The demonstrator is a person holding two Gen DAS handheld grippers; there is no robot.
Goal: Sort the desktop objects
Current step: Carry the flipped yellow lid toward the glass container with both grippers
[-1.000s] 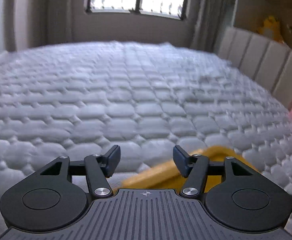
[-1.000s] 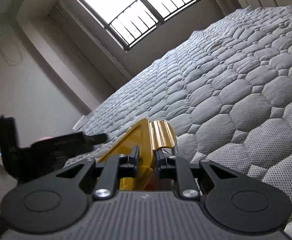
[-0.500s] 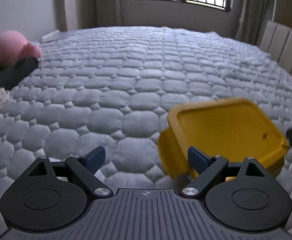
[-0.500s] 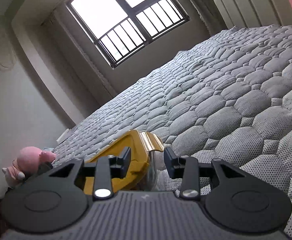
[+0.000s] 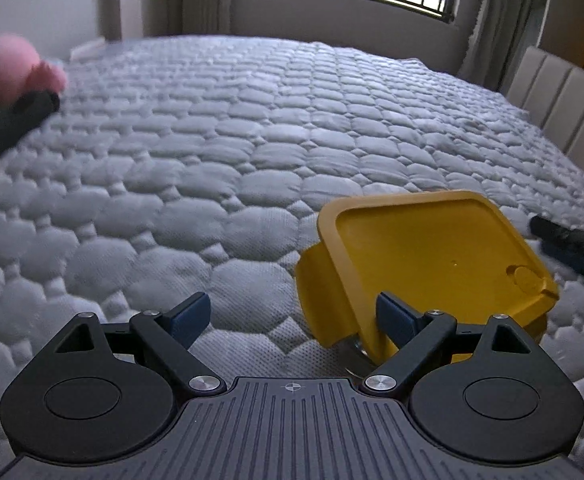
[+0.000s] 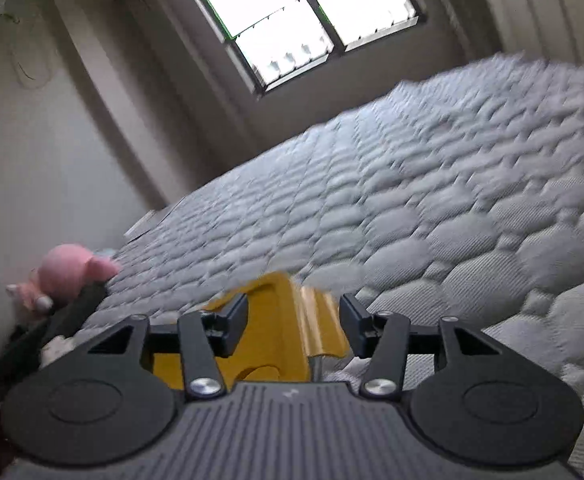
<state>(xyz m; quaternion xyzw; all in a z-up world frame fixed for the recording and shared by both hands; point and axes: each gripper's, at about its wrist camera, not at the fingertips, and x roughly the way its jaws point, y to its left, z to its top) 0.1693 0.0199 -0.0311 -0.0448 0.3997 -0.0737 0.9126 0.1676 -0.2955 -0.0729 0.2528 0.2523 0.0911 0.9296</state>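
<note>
Since a second ago our right gripper (image 6: 294,320) has let go of the yellow lid (image 5: 432,256), and its jaws are opening, standing off either side of the lid's edge without pressing it. Our left gripper (image 5: 292,316) has its jaws spread wide and empty over the quilted bed (image 5: 211,152). We see the lid resting tilted on the bed, just right of the left jaws, with a pink plush toy (image 6: 71,272) at the far left edge.
</note>
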